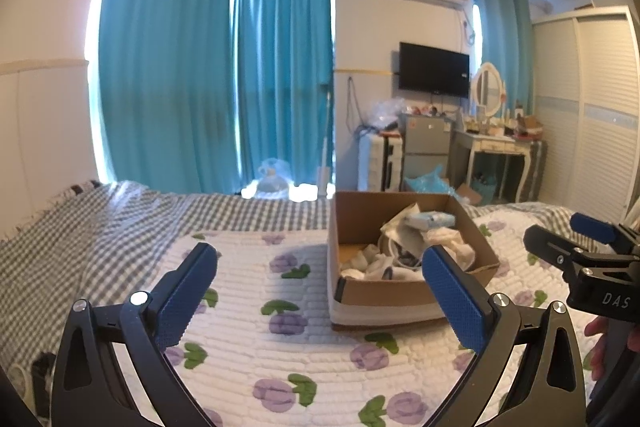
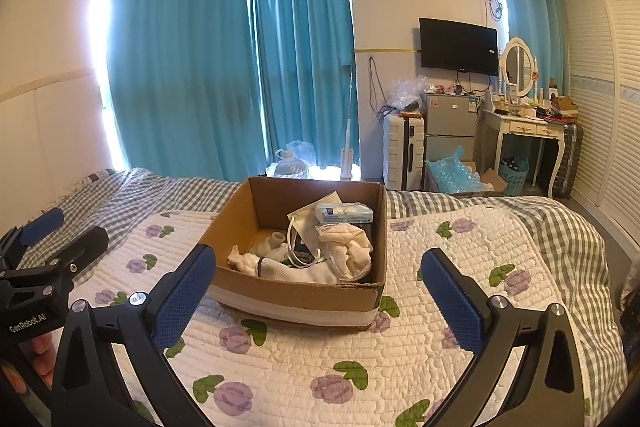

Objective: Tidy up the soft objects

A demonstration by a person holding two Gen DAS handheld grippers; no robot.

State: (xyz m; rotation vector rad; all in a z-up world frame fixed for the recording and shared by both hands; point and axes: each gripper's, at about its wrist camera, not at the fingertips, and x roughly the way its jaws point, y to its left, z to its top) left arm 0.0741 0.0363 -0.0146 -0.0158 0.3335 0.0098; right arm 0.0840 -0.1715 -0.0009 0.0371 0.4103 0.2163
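Observation:
An open cardboard box (image 2: 352, 195) stands on the white flowered quilt (image 2: 304, 359); it also shows in the left wrist view (image 1: 380, 295). Inside lie white socks (image 2: 280, 263), a crumpled cream cloth (image 2: 348, 247), a white face mask (image 2: 308, 219) and a blue tissue pack (image 2: 344, 213). My right gripper (image 2: 318, 291) is open and empty, just short of the box's near wall. My left gripper (image 1: 320, 291) is open and empty, to the box's left front. Each gripper shows at the edge of the other's view, the right one (image 1: 568, 239) and the left one (image 2: 60, 231).
A grey checked blanket (image 1: 100, 227) covers the far and left side of the bed. Beyond the bed stand teal curtains (image 2: 200, 67), a white suitcase (image 2: 402, 151), a small fridge (image 2: 450, 123), a dressing table (image 2: 528, 131) and a wardrobe (image 2: 600, 99).

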